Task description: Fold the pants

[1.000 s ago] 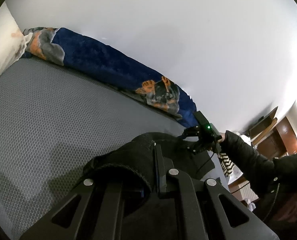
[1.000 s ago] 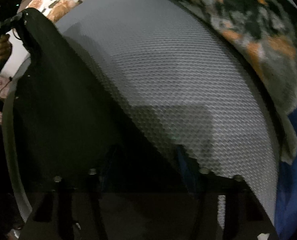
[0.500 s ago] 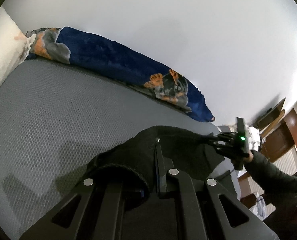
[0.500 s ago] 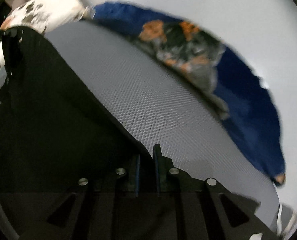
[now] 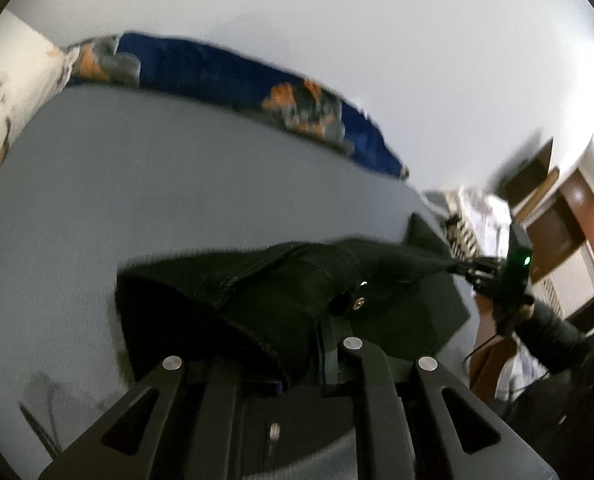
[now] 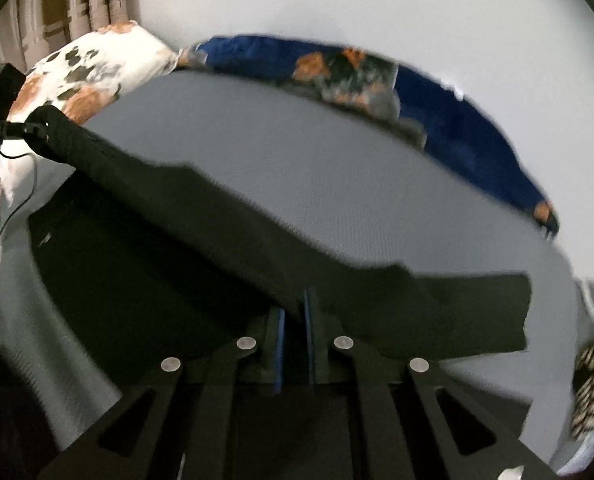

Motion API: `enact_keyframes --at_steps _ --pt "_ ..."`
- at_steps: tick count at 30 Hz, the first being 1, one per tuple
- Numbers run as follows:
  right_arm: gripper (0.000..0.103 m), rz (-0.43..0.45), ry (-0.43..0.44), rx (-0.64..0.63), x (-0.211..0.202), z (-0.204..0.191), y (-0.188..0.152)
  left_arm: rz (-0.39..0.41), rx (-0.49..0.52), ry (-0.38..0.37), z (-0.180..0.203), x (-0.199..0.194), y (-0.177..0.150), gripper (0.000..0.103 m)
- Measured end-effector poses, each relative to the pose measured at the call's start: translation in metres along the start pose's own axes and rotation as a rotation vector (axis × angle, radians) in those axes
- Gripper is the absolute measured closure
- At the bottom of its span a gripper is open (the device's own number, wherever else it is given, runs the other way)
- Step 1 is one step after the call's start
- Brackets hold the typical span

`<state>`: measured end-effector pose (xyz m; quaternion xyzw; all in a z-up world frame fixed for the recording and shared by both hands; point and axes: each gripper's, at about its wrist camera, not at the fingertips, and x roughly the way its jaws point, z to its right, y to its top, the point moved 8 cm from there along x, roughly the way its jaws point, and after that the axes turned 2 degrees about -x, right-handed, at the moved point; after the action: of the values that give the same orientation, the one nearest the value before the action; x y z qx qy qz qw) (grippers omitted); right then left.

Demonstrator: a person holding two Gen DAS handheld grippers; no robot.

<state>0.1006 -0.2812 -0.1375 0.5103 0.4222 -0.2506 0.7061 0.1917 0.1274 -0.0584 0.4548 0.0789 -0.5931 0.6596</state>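
Note:
Black pants hang stretched between my two grippers above a grey bed. My left gripper is shut on the waistband end, where metal snaps show. In the left wrist view my right gripper is far right, pulling the fabric taut. My right gripper is shut on the pants' upper edge. In the right wrist view my left gripper is at far left, clamped on the other end. The lower part of the pants drapes in shadow.
The grey mattress fills the middle. A blue and orange blanket lies along the far wall. A white patterned pillow sits at the bed's head. A striped cloth lies at the bed's right edge. Wooden furniture stands at right.
Both grippers have lifted and moved apart, pulling the pants taut between them. The right gripper has swung further right and lower in the left wrist view.

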Motion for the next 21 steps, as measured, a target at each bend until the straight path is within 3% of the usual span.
enact_keyframes --at_steps 7,14,15,16,18,21 --pt "0.097 -0.123 0.036 0.031 0.034 -0.029 -0.059 -0.248 0.070 0.141 -0.019 0.029 -0.088 0.085" --pt "0.097 -0.180 0.042 0.019 0.061 -0.034 -0.074 -0.285 0.095 0.225 -0.023 0.025 -0.102 0.075" --pt "0.097 -0.184 0.049 0.021 0.061 -0.034 -0.073 -0.289 0.096 0.234 -0.023 0.023 -0.103 0.068" --pt "0.097 -0.183 0.052 0.025 0.061 -0.033 -0.073 -0.294 0.101 0.283 -0.025 0.019 -0.103 0.044" --pt "0.096 -0.179 0.054 0.029 0.061 -0.033 -0.073 -0.296 0.107 0.388 -0.034 0.011 -0.099 0.018" --pt "0.095 -0.173 0.050 0.024 0.061 -0.034 -0.073 -0.273 0.033 0.402 -0.040 -0.009 -0.097 0.018"
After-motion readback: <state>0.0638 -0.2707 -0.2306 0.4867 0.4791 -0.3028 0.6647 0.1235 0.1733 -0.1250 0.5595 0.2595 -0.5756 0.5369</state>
